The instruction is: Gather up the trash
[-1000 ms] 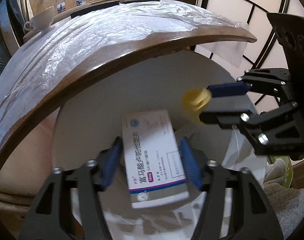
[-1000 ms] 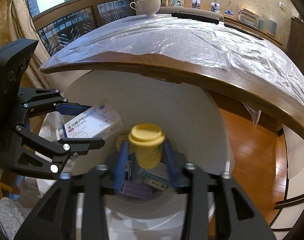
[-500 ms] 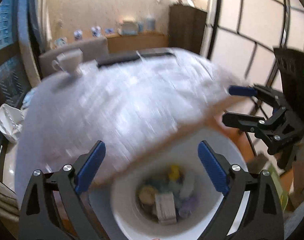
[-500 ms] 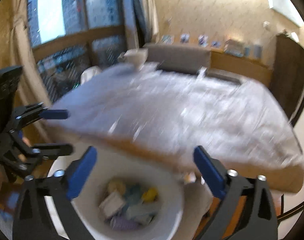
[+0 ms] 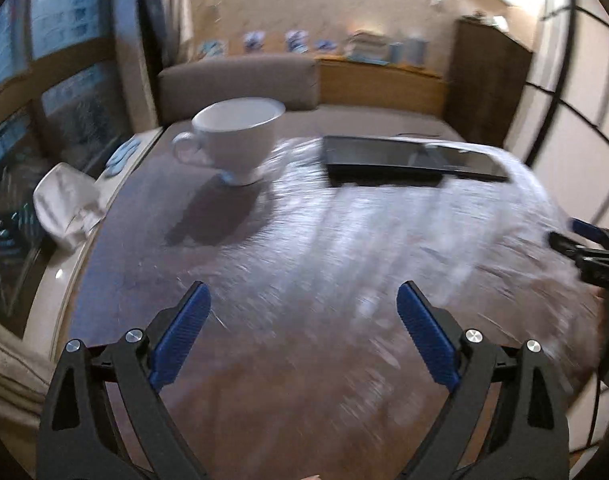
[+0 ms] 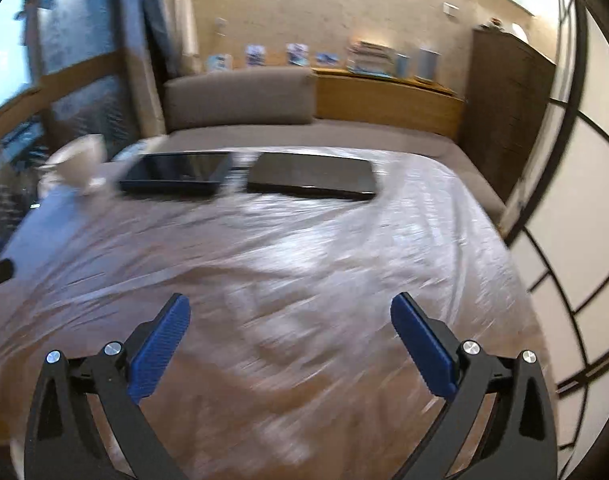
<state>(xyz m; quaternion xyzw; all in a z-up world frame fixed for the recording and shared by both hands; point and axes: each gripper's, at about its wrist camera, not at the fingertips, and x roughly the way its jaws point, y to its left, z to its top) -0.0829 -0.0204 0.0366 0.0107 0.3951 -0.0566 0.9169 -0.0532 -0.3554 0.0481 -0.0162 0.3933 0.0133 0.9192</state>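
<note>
Both the left gripper (image 5: 300, 332) and right gripper (image 6: 288, 340) are spread wide and empty, and no trash is visible on the table (image 6: 264, 248). Risk: bumping the teacup (image 5: 236, 140) at 11 o'clock, or snagging the plastic sheet (image 5: 364, 240).

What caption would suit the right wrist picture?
Open right gripper above a plastic-covered table with two dark tablets.
</note>
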